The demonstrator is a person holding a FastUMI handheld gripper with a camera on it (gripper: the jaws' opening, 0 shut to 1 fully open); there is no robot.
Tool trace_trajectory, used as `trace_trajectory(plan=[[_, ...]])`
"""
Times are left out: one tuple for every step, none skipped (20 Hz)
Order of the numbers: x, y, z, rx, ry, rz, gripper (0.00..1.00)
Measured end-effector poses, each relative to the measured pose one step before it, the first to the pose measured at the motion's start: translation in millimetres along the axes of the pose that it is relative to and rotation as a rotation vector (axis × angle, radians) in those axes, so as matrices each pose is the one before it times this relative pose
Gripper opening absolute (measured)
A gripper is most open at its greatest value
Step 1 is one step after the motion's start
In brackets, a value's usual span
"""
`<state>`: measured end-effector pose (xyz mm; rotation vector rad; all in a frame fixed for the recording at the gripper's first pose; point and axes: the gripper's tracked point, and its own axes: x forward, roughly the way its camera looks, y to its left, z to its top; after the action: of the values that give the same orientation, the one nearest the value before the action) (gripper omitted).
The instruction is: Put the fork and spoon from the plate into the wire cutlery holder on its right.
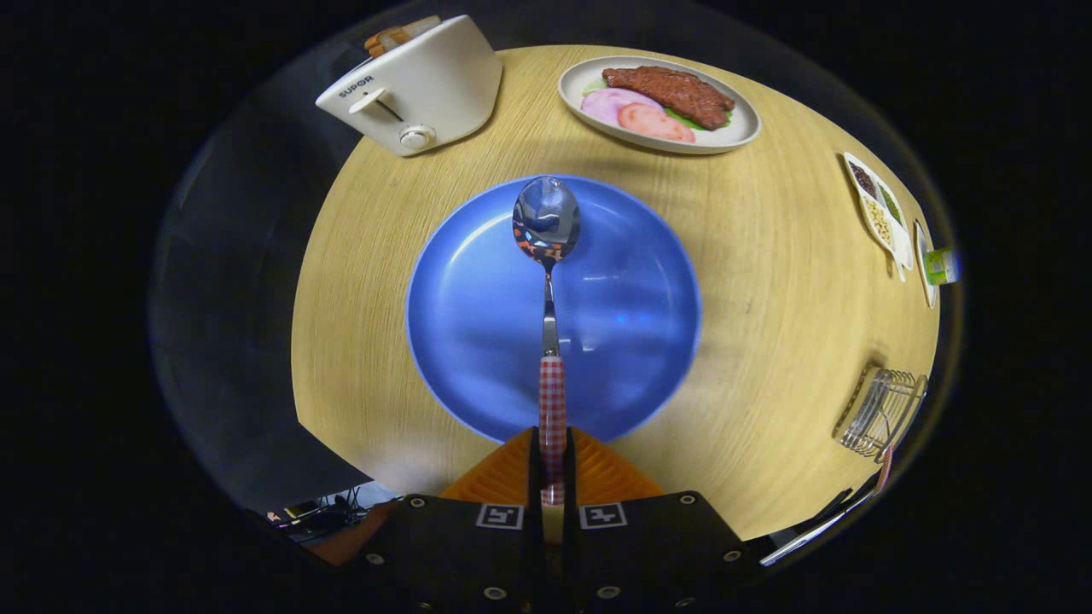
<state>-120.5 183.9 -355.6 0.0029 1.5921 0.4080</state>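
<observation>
The spoon (547, 281) has a polished metal bowl and a red-and-white checked handle; its long axis runs straight ahead from the gripper (552, 465), bowl pointing away, above the round, glossy blue plate (478, 341). The jaws pinch the handle from both sides. The plate lies on a pale wood-grain worktop (768, 281). The wire cutlery holder (883, 412) stands well off to the right, a checked handle showing at it.

One spoon (547, 223), one blue plate (478, 315), one toaster (414, 85), one food plate (659, 102), one wire cutlery holder (883, 412) (a checked handle pokes from it), one sectioned dish (879, 209).
</observation>
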Motion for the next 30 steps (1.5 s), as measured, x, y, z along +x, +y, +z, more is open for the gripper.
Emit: trace_trajectory(plan=[[-9.69, -10.37, -2.41, 0.00424, -0.01058, -0.00702, 0.09], [-9.24, -11.26, -2.27, 0.00587, -0.01213, -0.01138, 0.09], [-8.53, -11.58, -2.63, 0.01190, -0.01106, -0.01127, 0.09], [-8.32, -12.02, -3.33, 0.01799, -0.00821, -0.00868, 0.09], [-7.47, -11.19, -2.82, 0.01593, -0.00740, -0.00677, 0.09], [-6.45, -11.70, -2.44, 0.01316, -0.00935, -0.01159, 0.09], [-6.66, -12.49, -2.84, 0.00981, -0.00773, -0.01386, 0.09], [-6.03, -12.63, -2.38, 0.01109, -0.00786, -0.01186, 0.09], [-6.44, -13.05, -4.60, 0.01450, -0.00038, -0.01111, 0.09], [-4.71, -12.76, -4.12, 0.01810, -0.00059, -0.00843, 0.09], [-4.14, -12.37, -4.12, 0.01518, 0.00067, -0.01096, 0.09], [-3.52, -13.73, -4.45, 0.01377, 0.00037, -0.01657, 0.09], [-3.29, -13.75, -4.49, 0.01144, 0.00231, -0.01633, 0.09], [-2.92, -12.87, -3.80, 0.01354, 0.00308, -0.01253, 0.09], [-2.59, -12.59, -4.77, 0.01664, 0.00715, -0.00855, 0.09], [-1.60, -10.81, -4.19, 0.01637, 0.00700, -0.00558, 0.09], [-1.29, -11.48, -5.32, 0.01886, 0.01099, -0.00892, 0.09], [0.20, -11.28, -2.99, 0.01474, 0.00883, -0.00943, 0.09], [0.65, -8.25, -0.87, 0.01486, 0.00644, -0.00739, 0.09], [0.14, -8.01, -2.86, 0.01344, 0.00531, -0.00403, 0.09], [0.57, -5.85, -2.98, 0.01026, 0.00850, -0.00199, 0.09], [0.68, -5.10, -3.33, 0.00886, 0.00950, 0.00123, 0.09], [0.29, -4.41, -4.00, 0.00658, 0.01301, 0.00323, 0.09], [0.30, -4.84, -3.63, 0.00469, 0.01490, 0.00011, 0.09], [1.00, -4.49, -3.93, 0.00316, 0.01662, -0.00028, 0.09], [1.72, -3.88, -3.68, 0.00300, 0.01983, -0.00107, 0.09], [-0.03, -2.76, -2.09, 0.00357, 0.01528, 0.00151, 0.09], [2.20, -5.28, -4.87, 0.00531, 0.01584, 0.00418, 0.10], [1.13, -0.73, -2.36, 0.00353, 0.01458, 0.00647, 0.10], [1.08, -1.23, -0.47, 0.00625, 0.01714, 0.00758, 0.10]])
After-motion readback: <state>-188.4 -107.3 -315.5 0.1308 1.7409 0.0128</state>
